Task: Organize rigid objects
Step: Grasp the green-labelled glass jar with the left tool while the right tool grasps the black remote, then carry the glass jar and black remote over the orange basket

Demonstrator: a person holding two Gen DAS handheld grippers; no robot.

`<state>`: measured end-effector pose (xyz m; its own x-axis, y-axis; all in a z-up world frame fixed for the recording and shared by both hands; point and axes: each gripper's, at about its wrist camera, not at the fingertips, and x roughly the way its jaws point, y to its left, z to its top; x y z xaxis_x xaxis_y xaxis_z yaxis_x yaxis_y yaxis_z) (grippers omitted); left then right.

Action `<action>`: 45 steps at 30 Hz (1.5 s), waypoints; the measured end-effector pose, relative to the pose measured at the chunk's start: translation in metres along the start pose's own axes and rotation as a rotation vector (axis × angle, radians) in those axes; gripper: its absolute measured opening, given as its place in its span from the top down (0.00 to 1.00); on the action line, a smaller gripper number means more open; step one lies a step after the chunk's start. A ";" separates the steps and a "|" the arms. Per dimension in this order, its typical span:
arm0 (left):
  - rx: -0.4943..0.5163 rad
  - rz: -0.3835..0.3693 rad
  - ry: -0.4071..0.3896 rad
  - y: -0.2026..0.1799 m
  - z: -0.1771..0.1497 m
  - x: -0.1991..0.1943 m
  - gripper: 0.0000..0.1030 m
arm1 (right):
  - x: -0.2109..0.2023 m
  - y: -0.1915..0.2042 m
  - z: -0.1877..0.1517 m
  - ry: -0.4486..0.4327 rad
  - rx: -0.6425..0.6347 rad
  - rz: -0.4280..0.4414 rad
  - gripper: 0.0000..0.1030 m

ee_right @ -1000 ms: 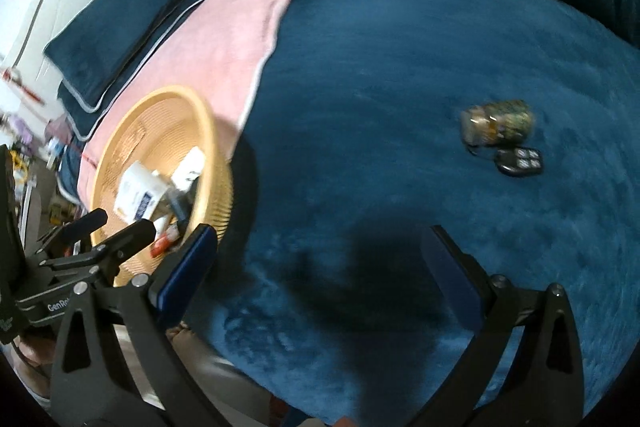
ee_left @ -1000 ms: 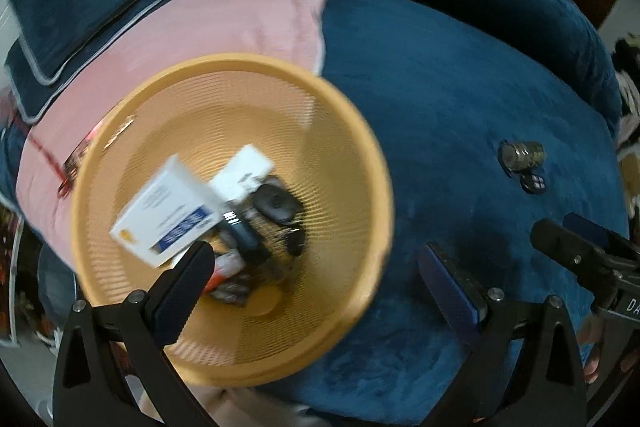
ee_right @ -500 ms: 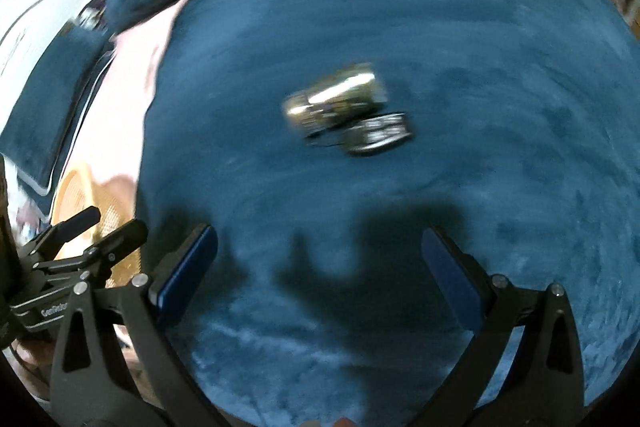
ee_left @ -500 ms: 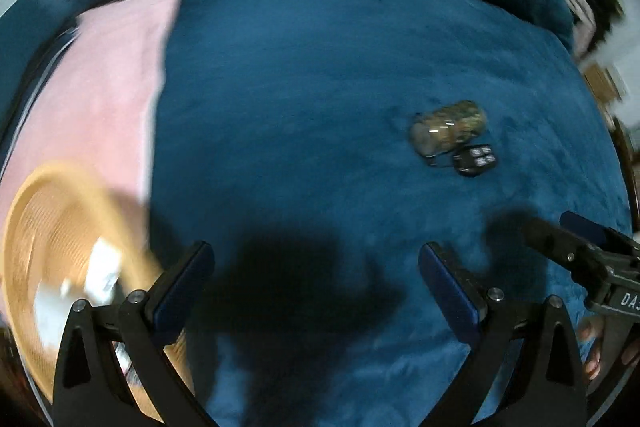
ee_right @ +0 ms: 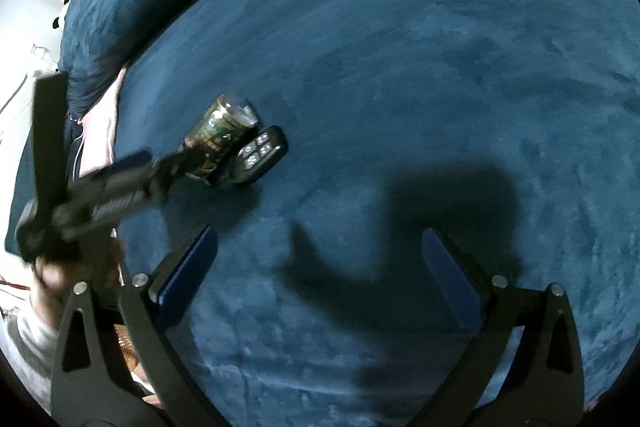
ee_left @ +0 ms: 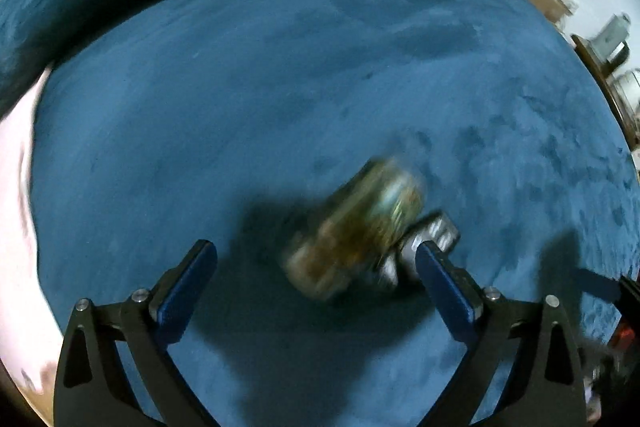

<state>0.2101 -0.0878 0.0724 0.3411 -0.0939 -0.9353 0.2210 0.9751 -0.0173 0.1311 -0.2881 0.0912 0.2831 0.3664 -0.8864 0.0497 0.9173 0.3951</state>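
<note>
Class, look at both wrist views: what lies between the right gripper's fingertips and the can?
Only bare blue blanket separates the right gripper from the can, shown in the right wrist view.

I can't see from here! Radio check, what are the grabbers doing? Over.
Left gripper open, closing on the can. Right gripper open, empty. Key fob touching the can, crowding the grab.

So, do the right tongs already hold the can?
No, the right tongs are open over bare blue blanket, while the can lies apart from them beside the remote key.
</note>
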 end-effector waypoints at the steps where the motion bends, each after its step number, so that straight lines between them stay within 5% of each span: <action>1: 0.021 0.000 0.009 -0.005 0.005 0.007 0.04 | -0.002 -0.002 -0.001 -0.004 -0.001 -0.005 0.00; 2: 0.034 -0.005 0.027 -0.009 0.008 0.013 0.07 | -0.005 -0.004 -0.003 -0.010 -0.003 -0.016 0.00; 4: 0.064 -0.041 0.083 -0.016 0.013 0.026 0.41 | -0.008 -0.011 -0.006 -0.018 -0.004 -0.034 0.00; 9: 0.039 -0.046 0.042 0.001 -0.014 0.008 0.50 | 0.000 -0.007 -0.005 -0.013 -0.004 -0.035 0.01; 17: -0.281 0.009 0.013 0.060 -0.109 -0.034 0.51 | 0.043 0.063 0.028 0.012 -0.120 0.050 0.03; 22: -0.388 0.025 0.011 0.074 -0.152 -0.040 0.51 | 0.090 0.071 0.039 0.102 0.043 0.023 0.17; 25: -0.430 0.010 -0.012 0.079 -0.159 -0.041 0.51 | 0.098 0.076 0.034 0.078 0.103 -0.041 0.21; 26: -0.439 0.001 -0.014 0.078 -0.157 -0.037 0.50 | 0.098 0.078 0.035 0.059 0.115 -0.047 0.31; 27: -0.446 -0.004 -0.013 0.081 -0.160 -0.037 0.49 | 0.098 0.079 0.035 0.045 0.115 -0.061 0.58; 31: -0.479 -0.039 0.016 0.089 -0.158 -0.026 0.47 | 0.096 0.080 0.035 0.027 0.084 -0.053 0.82; 45: -0.499 -0.050 -0.042 0.081 -0.176 -0.062 0.52 | 0.025 0.084 -0.032 0.069 -0.107 0.048 0.88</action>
<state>0.0463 0.0323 0.0673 0.3804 -0.1407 -0.9141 -0.2223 0.9455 -0.2380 0.1119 -0.1975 0.0947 0.2161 0.4166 -0.8830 -0.0656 0.9086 0.4125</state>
